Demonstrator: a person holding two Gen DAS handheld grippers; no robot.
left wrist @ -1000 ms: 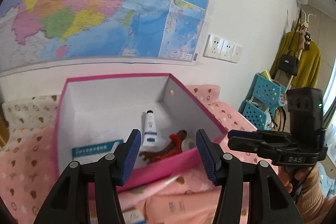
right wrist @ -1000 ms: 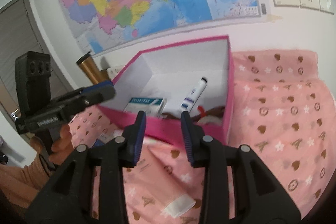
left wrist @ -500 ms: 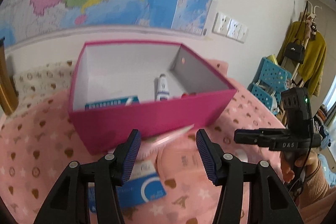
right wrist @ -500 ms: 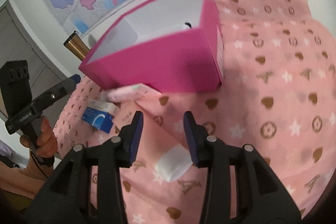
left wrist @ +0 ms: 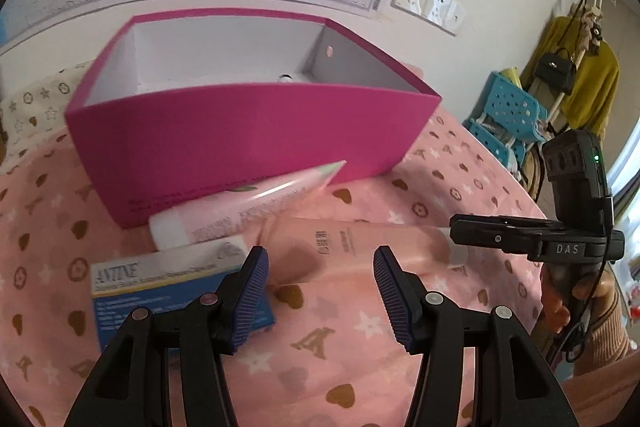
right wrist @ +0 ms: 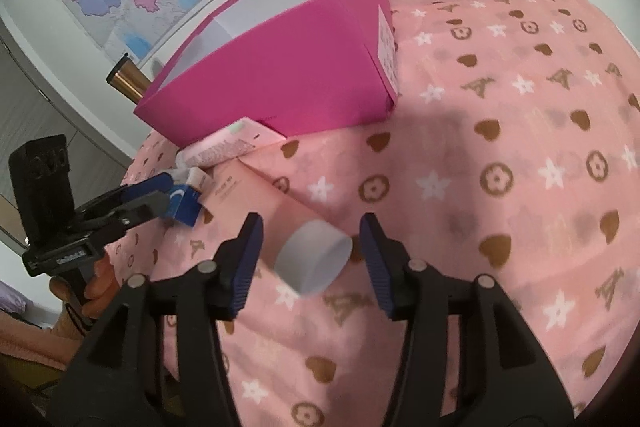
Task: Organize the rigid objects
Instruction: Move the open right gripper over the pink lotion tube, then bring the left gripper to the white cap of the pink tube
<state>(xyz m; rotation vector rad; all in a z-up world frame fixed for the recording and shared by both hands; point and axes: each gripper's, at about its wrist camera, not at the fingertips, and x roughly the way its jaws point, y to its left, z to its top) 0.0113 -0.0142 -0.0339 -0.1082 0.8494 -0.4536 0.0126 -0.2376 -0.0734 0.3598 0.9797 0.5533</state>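
On the pink cloth (right wrist: 500, 107) in front of the box (left wrist: 248, 143), both grippers have come down from above the box within the last second, so the work has passed from dropping things in to fetching the next one. The right gripper (right wrist: 310, 255) is open, with the white cap of the long pink tube (right wrist: 256, 203) between its fingers but not yet pinched. This tube lies flat, its long axis running from the cap near the right gripper away toward the box and the left side. The left gripper (left wrist: 320, 291) is open too, above the tube's flat end, beside the blue carton (left wrist: 172, 287). A second tube (left wrist: 248, 203) leans against the box wall.
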